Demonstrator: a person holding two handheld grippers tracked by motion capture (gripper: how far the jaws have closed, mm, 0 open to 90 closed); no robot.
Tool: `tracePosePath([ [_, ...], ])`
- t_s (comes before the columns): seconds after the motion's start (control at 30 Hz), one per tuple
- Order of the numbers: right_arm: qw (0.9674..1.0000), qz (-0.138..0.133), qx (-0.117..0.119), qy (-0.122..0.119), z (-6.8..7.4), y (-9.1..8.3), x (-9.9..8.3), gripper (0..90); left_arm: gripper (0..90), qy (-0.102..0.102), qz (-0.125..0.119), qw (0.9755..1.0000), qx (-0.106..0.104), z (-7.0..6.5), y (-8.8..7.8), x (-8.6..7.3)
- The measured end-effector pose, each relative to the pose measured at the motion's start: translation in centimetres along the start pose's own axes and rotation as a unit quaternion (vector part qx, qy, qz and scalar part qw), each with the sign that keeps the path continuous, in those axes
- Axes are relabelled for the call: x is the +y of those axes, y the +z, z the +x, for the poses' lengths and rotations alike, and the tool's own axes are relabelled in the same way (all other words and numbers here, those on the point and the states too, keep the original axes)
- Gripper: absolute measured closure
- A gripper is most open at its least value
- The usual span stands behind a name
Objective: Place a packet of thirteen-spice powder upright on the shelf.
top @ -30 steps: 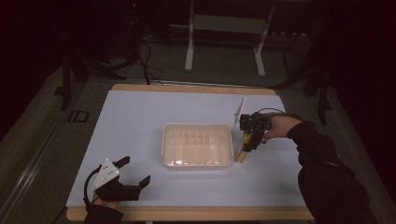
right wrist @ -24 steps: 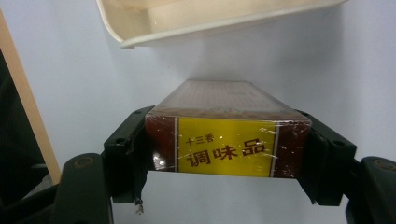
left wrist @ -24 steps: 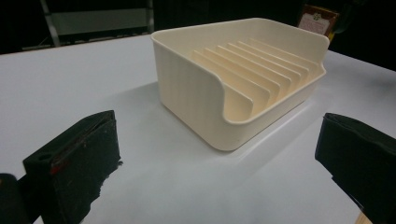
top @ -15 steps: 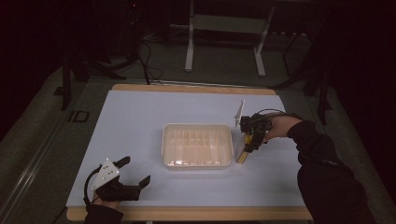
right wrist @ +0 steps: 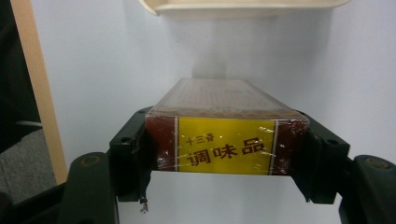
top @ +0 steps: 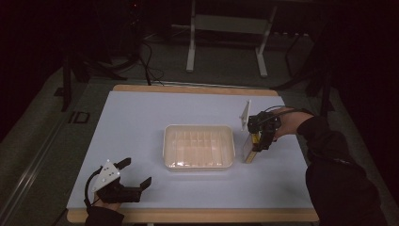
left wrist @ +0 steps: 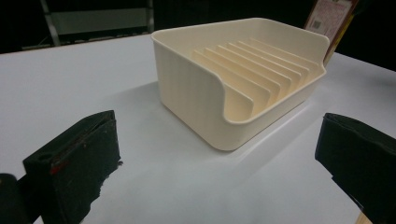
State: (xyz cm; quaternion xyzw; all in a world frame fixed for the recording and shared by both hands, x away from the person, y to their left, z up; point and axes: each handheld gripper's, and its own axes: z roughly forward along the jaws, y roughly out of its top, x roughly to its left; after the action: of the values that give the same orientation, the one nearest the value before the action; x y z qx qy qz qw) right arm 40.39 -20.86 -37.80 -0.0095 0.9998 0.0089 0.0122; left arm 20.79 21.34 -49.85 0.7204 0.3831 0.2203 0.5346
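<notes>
Resting at the lower left of the high view, your left gripper (top: 134, 175) sits on the white table (top: 141, 122) with its jaws spread apart and nothing between them. In the left gripper view, the cream tray (left wrist: 243, 79) with its row of dividers stands ahead of those jaws, well apart from them. In the high view the tray (top: 199, 147) sits mid-frame. Just right of it, your right gripper (top: 256, 147) has just been closing and is now clamped on the box (top: 249, 153), which tilts steeply beside the tray's right wall. The right gripper view shows the box (right wrist: 224, 140), dark red with a yellow label, pinched at both sides.
</notes>
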Motion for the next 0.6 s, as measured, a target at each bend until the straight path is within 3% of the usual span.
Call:
tracePosePath([
  [0.33,0.9997,-0.002,-0.008,-0.021,0.9,-2.6,0.0,32.0,0.1,0.001,0.001,1.0000,0.000,0.0,0.0,0.0],
  [0.6,0.9996,-0.002,-0.023,-0.017,1.2,-4.9,0.4,32.0,0.1,0.002,0.001,1.0000,0.000,0.0,0.0,0.0],
])
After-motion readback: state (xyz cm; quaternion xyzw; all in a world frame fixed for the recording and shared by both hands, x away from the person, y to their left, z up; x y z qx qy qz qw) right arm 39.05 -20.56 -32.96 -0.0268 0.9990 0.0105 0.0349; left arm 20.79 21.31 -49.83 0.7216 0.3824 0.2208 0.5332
